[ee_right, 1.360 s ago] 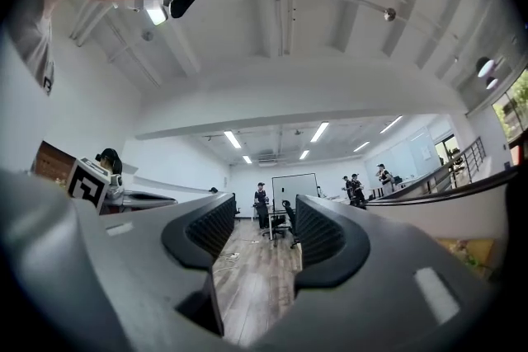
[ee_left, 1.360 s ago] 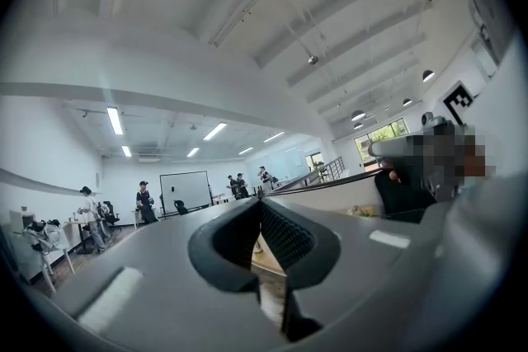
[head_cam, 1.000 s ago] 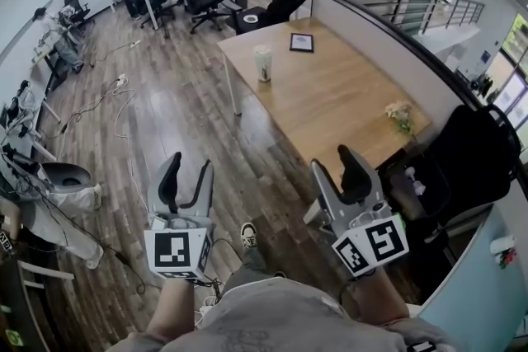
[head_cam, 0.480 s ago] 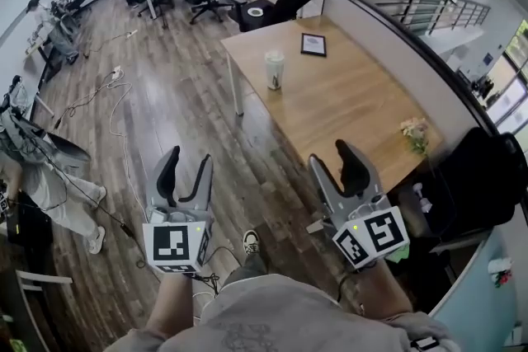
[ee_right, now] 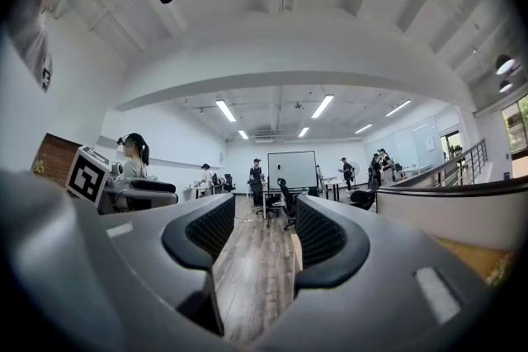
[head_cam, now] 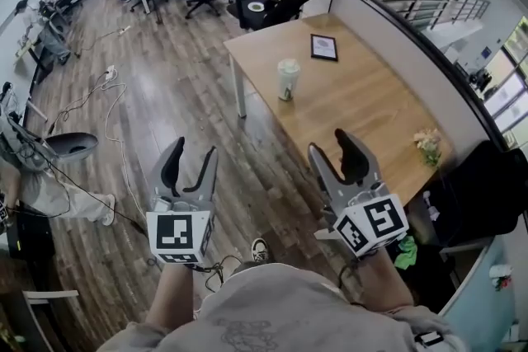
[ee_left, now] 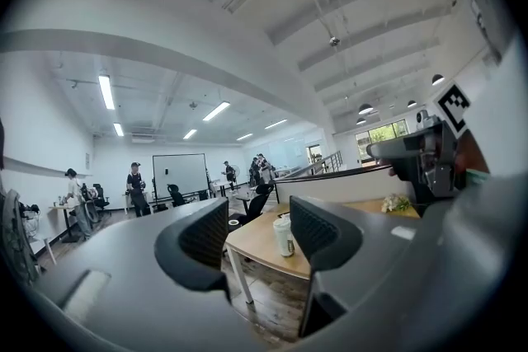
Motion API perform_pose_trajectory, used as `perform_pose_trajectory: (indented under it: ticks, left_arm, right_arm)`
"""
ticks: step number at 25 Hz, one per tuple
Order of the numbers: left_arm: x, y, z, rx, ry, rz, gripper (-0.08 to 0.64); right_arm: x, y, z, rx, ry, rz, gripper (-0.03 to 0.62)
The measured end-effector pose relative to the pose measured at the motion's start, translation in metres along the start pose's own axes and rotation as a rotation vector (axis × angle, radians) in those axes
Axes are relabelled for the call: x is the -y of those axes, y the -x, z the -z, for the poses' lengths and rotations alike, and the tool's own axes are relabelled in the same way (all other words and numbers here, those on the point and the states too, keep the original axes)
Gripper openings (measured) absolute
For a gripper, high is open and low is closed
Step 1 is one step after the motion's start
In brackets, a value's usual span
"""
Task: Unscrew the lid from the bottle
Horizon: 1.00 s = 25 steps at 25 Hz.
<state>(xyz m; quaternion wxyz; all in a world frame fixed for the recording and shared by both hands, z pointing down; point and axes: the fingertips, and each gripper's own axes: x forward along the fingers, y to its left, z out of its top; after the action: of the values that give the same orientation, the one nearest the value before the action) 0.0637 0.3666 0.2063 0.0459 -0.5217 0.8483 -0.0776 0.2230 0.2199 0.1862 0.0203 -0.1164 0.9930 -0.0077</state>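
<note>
Left hand-held gripper (head_cam: pixel 191 159) at lower left and right hand-held gripper (head_cam: pixel 332 151) at lower right of centre both have jaws apart and empty, over the floor (head_cam: pixel 165 95), well apart from the upright bottle (head_cam: pixel 288 79) near the worktop's (head_cam: pixel 363 107) left edge, above centre.

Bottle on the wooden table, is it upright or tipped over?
Upright: the bottle stands on its base on the table, its lid on top.
</note>
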Motion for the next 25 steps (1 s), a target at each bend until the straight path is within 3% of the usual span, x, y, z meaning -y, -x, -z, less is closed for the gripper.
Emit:
perform_pose_trajectory:
  ticks: [10, 18, 25]
  left_arm:
    - [-0.020, -0.072, 0.029, -0.039, 0.021, 0.099, 0.241]
    - [-0.024, -0.142, 0.052, -0.072, 0.012, 0.155, 0.245]
    - [-0.023, -0.231, 0.063, -0.089, 0.006, 0.214, 0.249]
  right_arm:
    - [0.022, -0.067, 0.030, -0.055, -0.051, 0.048, 0.215]
    - [0.073, -0.119, 0.054, -0.055, -0.099, 0.097, 0.233]
    - [0.131, -0.181, 0.087, -0.134, -0.106, 0.117, 0.244]
